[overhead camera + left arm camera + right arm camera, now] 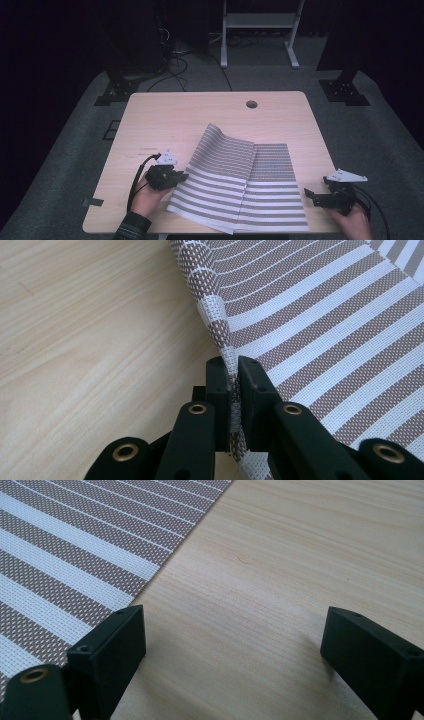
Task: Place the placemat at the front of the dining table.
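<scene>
A woven placemat with brown and white stripes lies on the front half of the wooden table. Its left part is raised off the table and curves up toward the back. My left gripper is shut on the mat's left edge; in the left gripper view the jaws pinch the folded edge of the placemat between them. My right gripper rests at the table's front right, just beside the mat's right edge. Its jaws stand wide open over bare wood, with the placemat to their left.
A round cable hole sits near the table's far edge. A strip of dark tape marks the front left corner. Behind the table are a white desk frame, black stands and cables on the grey floor.
</scene>
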Available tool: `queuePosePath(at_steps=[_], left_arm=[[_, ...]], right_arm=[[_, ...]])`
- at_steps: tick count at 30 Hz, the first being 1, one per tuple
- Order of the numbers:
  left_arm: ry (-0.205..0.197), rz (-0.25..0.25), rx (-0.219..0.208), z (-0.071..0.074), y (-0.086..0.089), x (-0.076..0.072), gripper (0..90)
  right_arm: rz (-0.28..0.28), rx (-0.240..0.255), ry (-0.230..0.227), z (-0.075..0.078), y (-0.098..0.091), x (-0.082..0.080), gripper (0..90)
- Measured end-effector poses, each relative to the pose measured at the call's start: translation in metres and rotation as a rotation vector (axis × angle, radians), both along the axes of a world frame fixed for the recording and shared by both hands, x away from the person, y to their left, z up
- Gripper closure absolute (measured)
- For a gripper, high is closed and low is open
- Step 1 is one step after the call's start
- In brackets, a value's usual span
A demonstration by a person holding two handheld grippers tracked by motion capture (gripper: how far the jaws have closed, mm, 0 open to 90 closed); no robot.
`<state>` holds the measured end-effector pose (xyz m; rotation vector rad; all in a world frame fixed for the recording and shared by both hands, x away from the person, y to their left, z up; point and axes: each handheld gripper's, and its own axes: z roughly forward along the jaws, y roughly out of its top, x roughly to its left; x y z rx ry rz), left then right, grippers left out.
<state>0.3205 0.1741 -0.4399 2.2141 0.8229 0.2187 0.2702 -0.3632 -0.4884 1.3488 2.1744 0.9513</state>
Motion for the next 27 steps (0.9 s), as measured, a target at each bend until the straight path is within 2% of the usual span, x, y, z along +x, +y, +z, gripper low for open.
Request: queuePosePath(at_steps=[4, 7, 8, 9, 10, 13, 18, 21, 23, 27], left_arm=[[0.005, 0.018, 0.029, -0.006, 0.003, 0.000, 78.4], [0.014, 0.027, 0.049, -0.010, 0.006, 0.002, 66.5], [0.014, 0.034, 0.054, -0.011, 0.006, 0.002, 66.5], [0.010, 0.041, 0.059, -0.011, 0.007, 0.002, 58.9], [-0.011, 0.062, 0.070, -0.011, 0.009, 0.002, 54.6], [-0.017, 0.083, 0.050, -0.009, 0.015, 0.003, 44.3], [-0.033, 0.104, 0.012, -0.005, 0.020, 0.001, 34.3], [-0.042, 0.097, 0.004, -0.003, 0.017, 0.001, 29.7], [-0.043, 0.078, -0.014, -0.001, 0.010, 0.001, 29.2], [-0.048, 0.057, -0.016, 0.002, -0.002, 0.002, 27.0]], right_arm=[[-0.001, 0.001, 0.001, 0.000, 0.000, 0.000, 9.5], [-0.001, 0.001, 0.001, 0.000, 0.000, 0.000, 9.6], [-0.001, 0.001, 0.001, 0.000, 0.000, 0.000, 9.6], [-0.001, 0.001, 0.001, 0.000, 0.000, 0.000, 9.5], [-0.001, 0.001, 0.001, 0.000, 0.000, 0.000, 9.5], [-0.001, 0.001, 0.001, 0.000, 0.000, 0.000, 9.6], [0.000, -0.001, 0.000, 0.000, 0.000, 0.000, 9.5], [0.000, -0.001, 0.000, 0.000, 0.000, 0.000, 9.5], [0.001, -0.001, 0.000, 0.000, 0.000, 0.000, 9.5], [0.000, 0.000, 0.001, 0.000, 0.000, 0.000, 9.5]])
